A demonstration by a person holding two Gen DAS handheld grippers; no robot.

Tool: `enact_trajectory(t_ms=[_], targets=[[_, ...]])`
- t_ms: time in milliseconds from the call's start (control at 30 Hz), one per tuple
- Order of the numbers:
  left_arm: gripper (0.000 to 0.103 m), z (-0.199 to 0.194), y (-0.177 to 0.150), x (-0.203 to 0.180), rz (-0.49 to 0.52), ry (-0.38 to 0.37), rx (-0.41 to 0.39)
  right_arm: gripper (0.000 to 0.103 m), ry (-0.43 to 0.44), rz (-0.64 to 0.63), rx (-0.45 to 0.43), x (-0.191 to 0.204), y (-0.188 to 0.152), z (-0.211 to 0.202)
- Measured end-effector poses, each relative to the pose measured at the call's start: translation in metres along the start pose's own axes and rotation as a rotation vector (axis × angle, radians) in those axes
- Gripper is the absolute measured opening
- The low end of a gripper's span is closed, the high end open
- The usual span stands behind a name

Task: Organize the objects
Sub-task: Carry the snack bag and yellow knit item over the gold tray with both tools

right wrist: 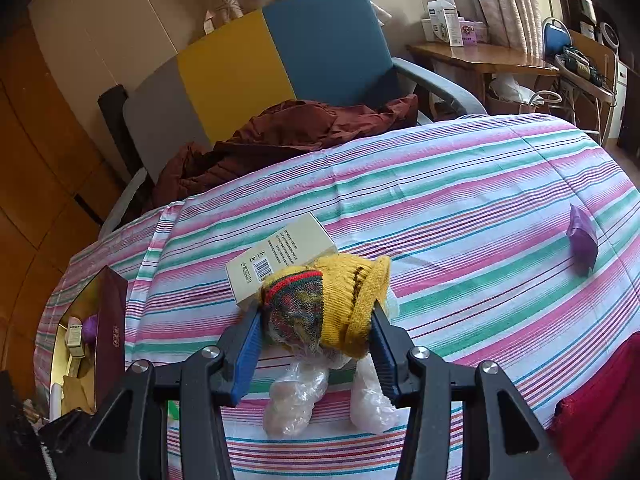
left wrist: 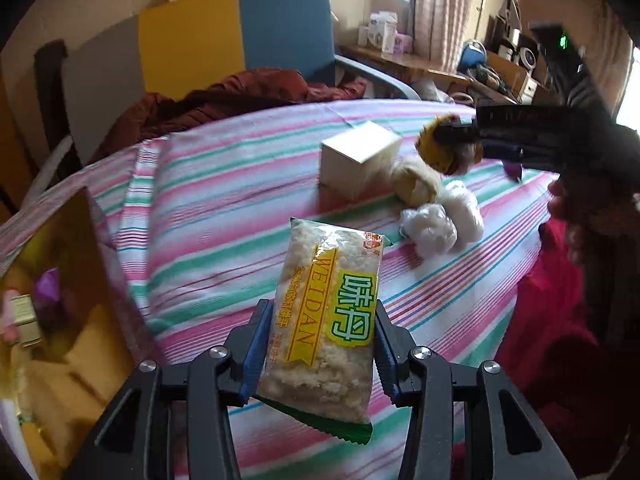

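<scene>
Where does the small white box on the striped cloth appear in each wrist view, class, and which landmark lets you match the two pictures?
Left wrist view: the white box stands above centre, beyond the snack packet in the left gripper.
Right wrist view: the white box sits left of centre, just behind the yellow knitted toy in the right gripper.
Shared landmark: the yellow and blue chair back behind the table.
</scene>
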State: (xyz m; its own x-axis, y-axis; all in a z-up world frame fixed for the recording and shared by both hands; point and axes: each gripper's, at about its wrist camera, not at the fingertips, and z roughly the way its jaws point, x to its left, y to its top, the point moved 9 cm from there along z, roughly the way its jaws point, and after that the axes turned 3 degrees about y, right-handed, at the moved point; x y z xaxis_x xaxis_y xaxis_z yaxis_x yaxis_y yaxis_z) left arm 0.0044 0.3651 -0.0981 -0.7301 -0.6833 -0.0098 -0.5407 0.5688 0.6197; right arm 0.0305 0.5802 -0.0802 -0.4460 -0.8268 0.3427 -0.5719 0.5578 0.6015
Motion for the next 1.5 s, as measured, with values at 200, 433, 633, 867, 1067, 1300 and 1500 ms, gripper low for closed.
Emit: enact_trajectory(t_ms=[200,433,633,867,1067,1300,1500], targets=[[0.048,-0.029,-0.002,0.033,-0.059,0.048,-0.047,0.049,0.006,-0.042,0.026,0.012,-0.006,0.004],[0.048,-0.060,-0.011,0.074,-0.129,0.095,-0.093,0.049,0.032,-0.145,0.074,0.053,-0.018,0.007],[0.048,-0.081,-0.027,0.123,-0.244,0.114,-0.117,0.049,0.136,-0.203,0.082,0.115,-0.030,0.000],[0.048,-0.114,-0.061,0.203,-0.432,0.170,-0.149,0.049,0.294,-0.305,0.124,0.213,-0.059,0.002],[0.048,-0.129,-0.091,0.253,-0.549,0.208,-0.155,0.049,0.419,-0.407,0.182,0.292,-0.092,0.006],[0.048,-0.137,-0.104,0.280,-0.625,0.201,-0.172,0.050,0.507,-0.521,0.259,0.352,-0.138,0.010],[0.048,-0.141,-0.097,0.301,-0.680,0.174,-0.194,0.049,0.539,-0.577,0.301,0.370,-0.162,0.009]])
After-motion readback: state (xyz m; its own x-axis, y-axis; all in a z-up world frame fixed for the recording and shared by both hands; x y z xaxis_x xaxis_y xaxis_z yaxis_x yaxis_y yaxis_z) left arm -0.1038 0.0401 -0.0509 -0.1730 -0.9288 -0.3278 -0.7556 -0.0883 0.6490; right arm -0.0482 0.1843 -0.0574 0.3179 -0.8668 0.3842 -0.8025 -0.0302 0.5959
